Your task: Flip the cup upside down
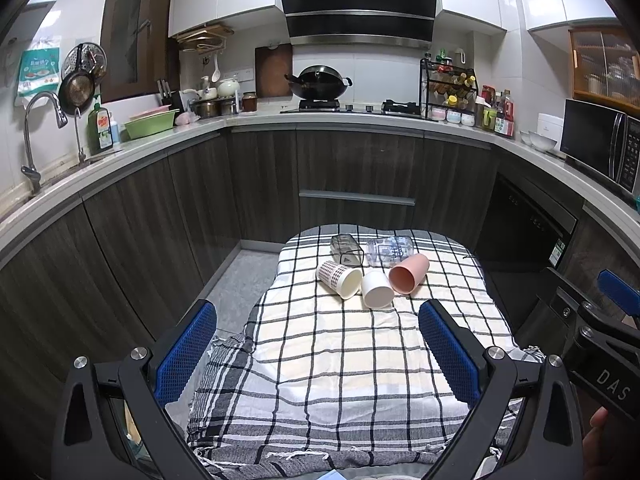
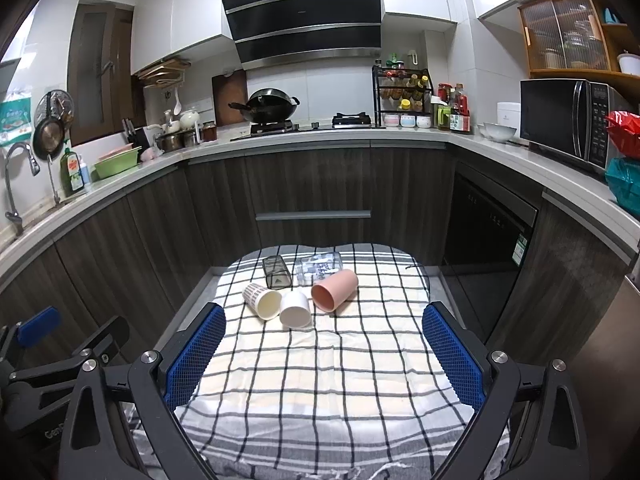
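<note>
Jaws of left gripper point(image 1: 318, 356) and right gripper point(image 2: 324, 356) spread apart, empty.
Pink cup point(image 2: 334, 290), white cup point(image 2: 295, 309) and patterned cup point(image 2: 262, 300) lie sideways, clustered on the checked cloth point(image 2: 320, 380).

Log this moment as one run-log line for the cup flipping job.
stage: pre-grasp | left gripper: open, empty | right gripper: open, empty | pink cup, white cup, patterned cup: lying on checked cloth, untouched

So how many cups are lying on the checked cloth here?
5, all on their sides: patterned paper cup at left, white cup in the middle, pink cup at right, dark glass and clear printed glass behind. None seem hidden.
</note>
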`<state>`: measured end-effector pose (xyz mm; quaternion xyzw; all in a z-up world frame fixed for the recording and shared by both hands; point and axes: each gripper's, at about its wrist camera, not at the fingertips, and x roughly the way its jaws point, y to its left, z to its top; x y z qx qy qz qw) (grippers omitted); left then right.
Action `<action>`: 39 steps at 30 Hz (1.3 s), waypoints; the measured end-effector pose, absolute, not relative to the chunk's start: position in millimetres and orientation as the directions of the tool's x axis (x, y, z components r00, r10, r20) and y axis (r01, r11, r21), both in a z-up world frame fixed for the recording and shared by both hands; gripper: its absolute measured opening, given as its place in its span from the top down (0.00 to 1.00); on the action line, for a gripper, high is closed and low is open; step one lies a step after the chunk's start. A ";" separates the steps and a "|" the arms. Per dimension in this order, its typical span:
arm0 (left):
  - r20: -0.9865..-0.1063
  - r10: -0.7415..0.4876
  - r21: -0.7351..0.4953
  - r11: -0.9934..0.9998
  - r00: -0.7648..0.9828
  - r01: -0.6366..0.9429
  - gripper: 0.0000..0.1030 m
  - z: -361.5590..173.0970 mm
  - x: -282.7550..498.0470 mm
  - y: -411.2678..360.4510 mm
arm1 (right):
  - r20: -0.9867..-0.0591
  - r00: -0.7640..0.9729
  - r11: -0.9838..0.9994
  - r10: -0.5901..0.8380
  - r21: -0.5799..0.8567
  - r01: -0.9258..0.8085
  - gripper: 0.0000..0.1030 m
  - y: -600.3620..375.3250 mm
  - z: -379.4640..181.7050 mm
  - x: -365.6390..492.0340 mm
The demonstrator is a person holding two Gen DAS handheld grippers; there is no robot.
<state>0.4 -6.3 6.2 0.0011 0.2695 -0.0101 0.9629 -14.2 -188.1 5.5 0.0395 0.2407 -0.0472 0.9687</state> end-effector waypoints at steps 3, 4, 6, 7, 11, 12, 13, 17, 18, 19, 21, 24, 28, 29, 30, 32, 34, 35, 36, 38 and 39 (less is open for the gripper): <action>-0.518 -0.018 -0.002 1.000 0.855 0.020 0.00 7.3 0.4 -6.8 | -0.468 0.880 0.992 -0.073 0.054 0.111 0.04 -188.8 4.9 -14.5; -0.519 -0.018 -0.003 1.000 0.855 0.020 0.00 7.7 0.6 -5.9 | -0.469 0.880 0.993 -0.074 0.052 0.111 0.04 -189.7 5.7 -13.1; -0.518 -0.018 -0.002 1.000 0.855 0.020 0.00 7.1 0.3 -7.2 | -0.469 0.880 0.993 -0.073 0.052 0.110 0.04 -190.1 6.0 -13.3; -0.518 -0.019 -0.003 1.000 0.855 0.021 0.00 7.6 0.3 -6.4 | -0.469 0.880 0.993 -0.073 0.052 0.110 0.04 -190.1 6.0 -13.3; -0.525 -0.016 -0.002 1.000 0.851 0.017 0.00 6.6 1.3 -7.6 | -0.469 0.880 0.993 -0.072 0.050 0.108 0.04 -190.8 6.7 -12.6; -0.528 -0.015 -0.002 1.000 0.849 0.016 0.00 7.2 2.2 -7.4 | -0.470 0.880 0.993 -0.071 0.050 0.107 0.04 -190.8 7.2 -12.2; -0.529 -0.013 -0.002 1.000 0.849 0.015 0.00 7.1 3.2 -7.1 | -0.472 0.879 0.993 -0.071 0.050 0.107 0.04 -191.1 7.4 -11.3; -0.527 -0.008 0.005 1.000 0.850 0.013 0.00 10.0 12.3 -11.3 | -0.472 0.878 0.994 -0.077 0.033 0.105 0.04 -190.2 12.5 -5.1; -0.528 -0.009 0.005 1.000 0.849 0.014 0.00 10.0 15.1 -12.4 | -0.473 0.877 0.994 -0.079 0.032 0.107 0.04 -190.5 12.9 -2.1; -0.528 -0.009 0.006 1.000 0.849 0.014 0.00 9.2 17.3 -13.4 | -0.475 0.876 0.994 -0.079 0.034 0.107 0.04 -191.8 13.1 0.7; -0.532 -0.010 0.009 1.000 0.847 0.018 0.00 6.8 23.5 -16.2 | -0.483 0.872 0.993 -0.083 0.035 0.114 0.04 -193.7 10.9 5.7; -0.550 -0.016 0.013 1.000 0.835 0.028 0.00 0.2 33.9 -20.5 | -0.504 0.860 0.991 -0.083 0.048 0.124 0.04 -200.3 6.5 15.9; -0.567 -0.014 0.017 0.999 0.823 0.029 0.00 -5.5 46.8 -23.0 | -0.519 0.851 0.990 -0.086 0.053 0.132 0.04 -205.8 2.7 28.4; -0.572 -0.018 0.014 0.999 0.820 0.031 0.00 -6.0 51.0 -23.7 | -0.519 0.850 0.990 -0.087 0.052 0.134 0.04 -206.9 3.6 31.5; -0.574 -0.019 0.011 0.999 0.819 0.031 0.00 -6.2 53.7 -24.3 | -0.520 0.850 0.990 -0.087 0.052 0.133 0.04 -207.6 3.3 33.3; -0.580 -0.020 0.005 1.000 0.815 0.027 0.00 -6.6 60.0 -24.3 | -0.522 0.848 0.990 -0.086 0.050 0.131 0.04 -208.4 5.3 39.2; -0.580 -0.019 0.000 1.000 0.814 0.024 0.00 -6.1 65.0 -24.8 | -0.525 0.847 0.991 -0.082 0.050 0.127 0.04 -210.0 6.5 44.3; -0.580 -0.017 0.000 1.000 0.814 0.021 0.00 -5.4 68.3 -25.6 | -0.527 0.846 0.991 -0.080 0.050 0.125 0.04 -211.2 7.5 48.2; -0.583 -0.016 -0.002 1.000 0.812 0.019 0.00 -4.8 72.8 -26.4 | -0.529 0.845 0.991 -0.079 0.051 0.125 0.04 -212.1 8.1 51.0; -0.588 -0.016 -0.004 1.000 0.808 0.017 0.00 -4.7 80.1 -28.2 | -0.535 0.842 0.991 -0.076 0.053 0.124 0.04 -215.0 7.7 58.4; -0.590 -0.013 -0.002 1.000 0.808 0.015 0.00 -4.5 83.9 -29.2 | -0.537 0.840 0.991 -0.075 0.054 0.124 0.04 -216.0 7.6 61.1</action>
